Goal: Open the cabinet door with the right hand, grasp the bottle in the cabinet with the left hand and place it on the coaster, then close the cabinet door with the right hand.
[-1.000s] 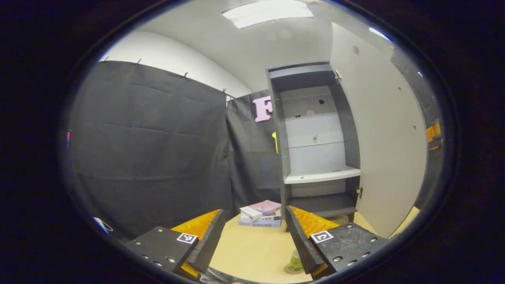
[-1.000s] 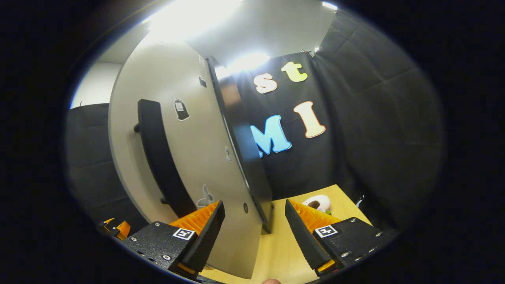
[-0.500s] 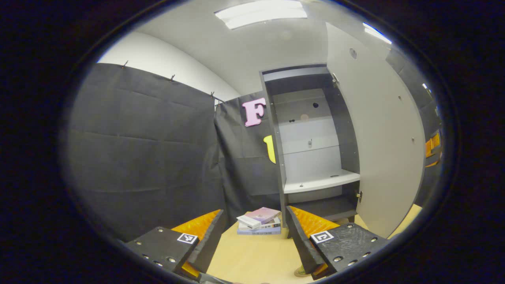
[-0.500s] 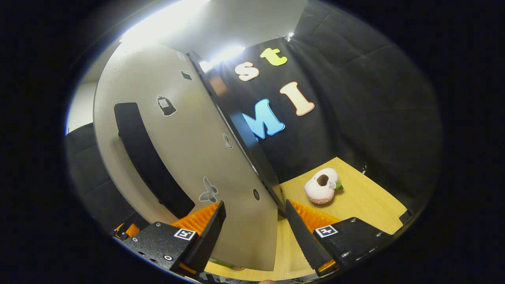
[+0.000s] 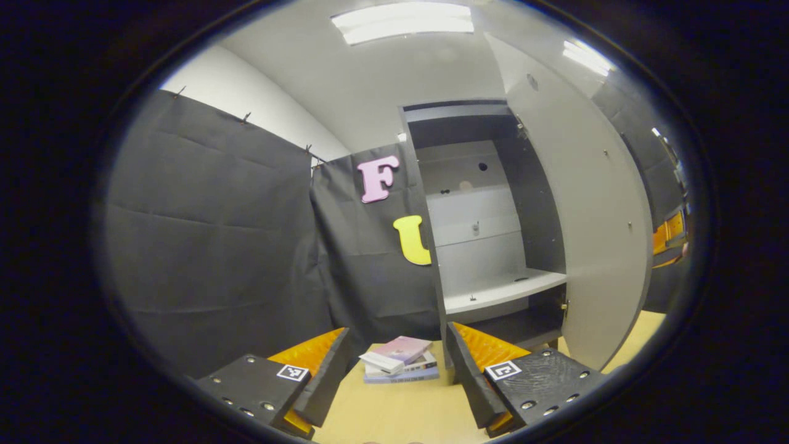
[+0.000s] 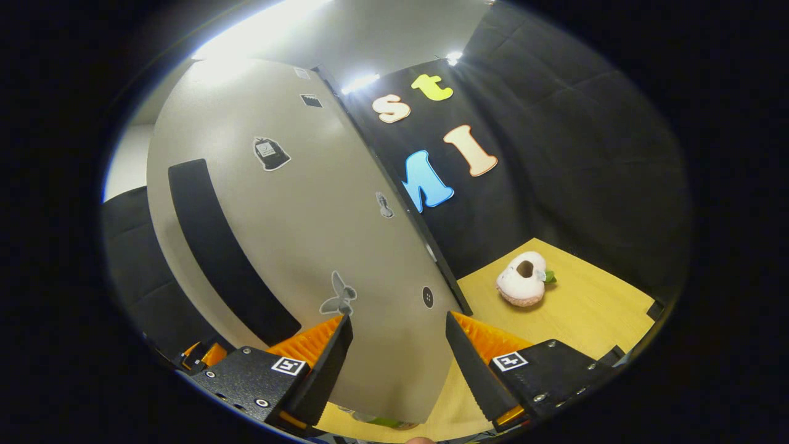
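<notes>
Cabinet door [image 6: 320, 246] open; closing step pending.

Left gripper [image 5: 394, 376]: fingers wide, holding nothing; ahead of them the cabinet [image 5: 481, 222] with bare shelves, and a stack of books [image 5: 399, 367] between the fingertips on the table [image 5: 394, 413]. Right gripper [image 6: 394, 364]: fingers wide, empty, facing the door's outer face, its dark handle [image 6: 228, 253] beyond the left finger. Bottle and coaster: position cannot be told. Judged: opening done, bottle likely removed; door closing remains.

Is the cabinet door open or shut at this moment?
Open. In the left gripper view the cabinet door stands swung out to the right, and the shelf inside the cabinet is in plain sight.
</notes>
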The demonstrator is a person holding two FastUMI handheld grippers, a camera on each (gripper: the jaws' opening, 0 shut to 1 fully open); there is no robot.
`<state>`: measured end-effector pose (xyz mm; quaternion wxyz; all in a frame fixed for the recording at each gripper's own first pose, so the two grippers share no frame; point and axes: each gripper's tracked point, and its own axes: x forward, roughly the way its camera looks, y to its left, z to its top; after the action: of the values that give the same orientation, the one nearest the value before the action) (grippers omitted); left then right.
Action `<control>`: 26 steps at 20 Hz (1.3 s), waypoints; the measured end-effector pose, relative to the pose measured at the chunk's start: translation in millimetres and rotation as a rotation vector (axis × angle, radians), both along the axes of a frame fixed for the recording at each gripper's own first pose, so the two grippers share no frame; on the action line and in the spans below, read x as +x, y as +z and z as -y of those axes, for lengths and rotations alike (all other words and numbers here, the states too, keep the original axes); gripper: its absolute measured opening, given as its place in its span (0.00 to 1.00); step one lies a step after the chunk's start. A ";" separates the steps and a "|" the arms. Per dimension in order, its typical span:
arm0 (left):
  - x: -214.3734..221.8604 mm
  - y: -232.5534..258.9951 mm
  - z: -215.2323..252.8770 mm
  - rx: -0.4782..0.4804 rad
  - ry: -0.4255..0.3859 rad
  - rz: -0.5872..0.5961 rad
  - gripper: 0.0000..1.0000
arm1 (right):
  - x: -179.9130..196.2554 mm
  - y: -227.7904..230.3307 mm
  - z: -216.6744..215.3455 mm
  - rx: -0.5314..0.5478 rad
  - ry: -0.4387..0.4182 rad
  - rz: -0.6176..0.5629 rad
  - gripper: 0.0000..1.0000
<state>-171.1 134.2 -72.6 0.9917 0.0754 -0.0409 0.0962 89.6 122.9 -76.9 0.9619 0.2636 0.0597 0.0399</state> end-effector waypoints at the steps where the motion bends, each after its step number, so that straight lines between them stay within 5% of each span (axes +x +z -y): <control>1: 3.1 -1.4 -4.7 -0.001 -0.004 -0.002 0.91 | 4.1 1.3 -5.6 -0.007 0.000 0.003 0.94; 26: 44.3 -19.9 -54.9 -0.031 -0.053 -0.029 0.91 | 66.7 9.8 -89.4 -0.086 0.039 0.034 0.94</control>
<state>-126.8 189.0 -92.5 0.9954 0.0602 -0.0270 0.0692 156.4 212.3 -67.1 0.9723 0.2201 0.0499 0.0606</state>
